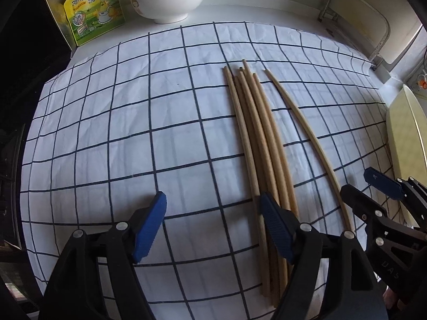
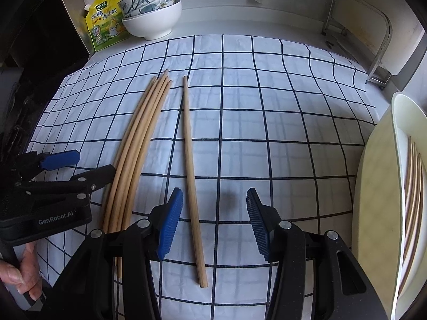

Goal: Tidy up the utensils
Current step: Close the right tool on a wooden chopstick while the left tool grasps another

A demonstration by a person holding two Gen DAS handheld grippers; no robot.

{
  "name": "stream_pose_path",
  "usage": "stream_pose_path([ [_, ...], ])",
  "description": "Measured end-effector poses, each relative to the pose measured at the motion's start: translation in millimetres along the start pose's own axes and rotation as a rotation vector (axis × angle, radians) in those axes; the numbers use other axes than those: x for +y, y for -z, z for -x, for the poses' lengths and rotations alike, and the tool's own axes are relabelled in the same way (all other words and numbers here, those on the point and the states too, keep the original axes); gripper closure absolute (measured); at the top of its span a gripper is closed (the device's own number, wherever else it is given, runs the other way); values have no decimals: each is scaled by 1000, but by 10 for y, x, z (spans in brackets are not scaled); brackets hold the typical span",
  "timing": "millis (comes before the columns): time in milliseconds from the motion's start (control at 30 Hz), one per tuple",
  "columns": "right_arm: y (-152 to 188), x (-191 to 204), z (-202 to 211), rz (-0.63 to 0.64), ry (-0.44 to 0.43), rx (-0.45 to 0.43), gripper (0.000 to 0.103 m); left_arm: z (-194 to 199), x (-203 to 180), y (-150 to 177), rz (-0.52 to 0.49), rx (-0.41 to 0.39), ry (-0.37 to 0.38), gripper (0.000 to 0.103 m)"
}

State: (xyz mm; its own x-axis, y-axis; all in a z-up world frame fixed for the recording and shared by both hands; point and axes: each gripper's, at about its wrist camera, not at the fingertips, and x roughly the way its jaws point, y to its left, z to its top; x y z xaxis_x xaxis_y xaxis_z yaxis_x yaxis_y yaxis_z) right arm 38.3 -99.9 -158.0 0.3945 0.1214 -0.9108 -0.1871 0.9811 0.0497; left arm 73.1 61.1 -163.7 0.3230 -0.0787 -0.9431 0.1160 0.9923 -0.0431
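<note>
Several wooden chopsticks lie bunched (image 1: 256,138) (image 2: 138,138) on the checked cloth (image 1: 120,133) (image 2: 267,122). One single chopstick (image 1: 307,130) (image 2: 190,165) lies apart to their right. My left gripper (image 1: 213,229) is open and empty, its right finger over the bunch's near ends. My right gripper (image 2: 214,224) is open and empty, with the single chopstick's near end between its fingers, close to the left one. Each gripper shows in the other's view: the right gripper (image 1: 373,186), the left gripper (image 2: 80,165).
A white tray (image 2: 400,186) at the right edge holds several chopsticks (image 2: 412,200). Stacked bowls (image 1: 168,0) (image 2: 152,18) and a yellow seasoning pouch (image 1: 93,8) (image 2: 106,24) stand at the back left. A metal rack (image 2: 373,40) stands at the back right.
</note>
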Motion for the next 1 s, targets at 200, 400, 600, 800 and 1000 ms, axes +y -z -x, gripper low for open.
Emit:
stream_pose_path([
  [200,-29,44,-44,13,-10,6,55,-13,98,35,-14,10,-36,31],
  [400,-54,52,-73,26,-13,4,55,9,257,92,6,2,-36,33],
  [600,-105,73,-144,38,-1,8,55,-23,228,33,1,-6,-37,33],
  [800,-93,154,-210,67,58,-14,55,-56,122,-44,-13,-44,-36,38],
  [1000,-115,212,-213,82,43,-29,80,-14,-29,-65,-54,-58,-4,95],
])
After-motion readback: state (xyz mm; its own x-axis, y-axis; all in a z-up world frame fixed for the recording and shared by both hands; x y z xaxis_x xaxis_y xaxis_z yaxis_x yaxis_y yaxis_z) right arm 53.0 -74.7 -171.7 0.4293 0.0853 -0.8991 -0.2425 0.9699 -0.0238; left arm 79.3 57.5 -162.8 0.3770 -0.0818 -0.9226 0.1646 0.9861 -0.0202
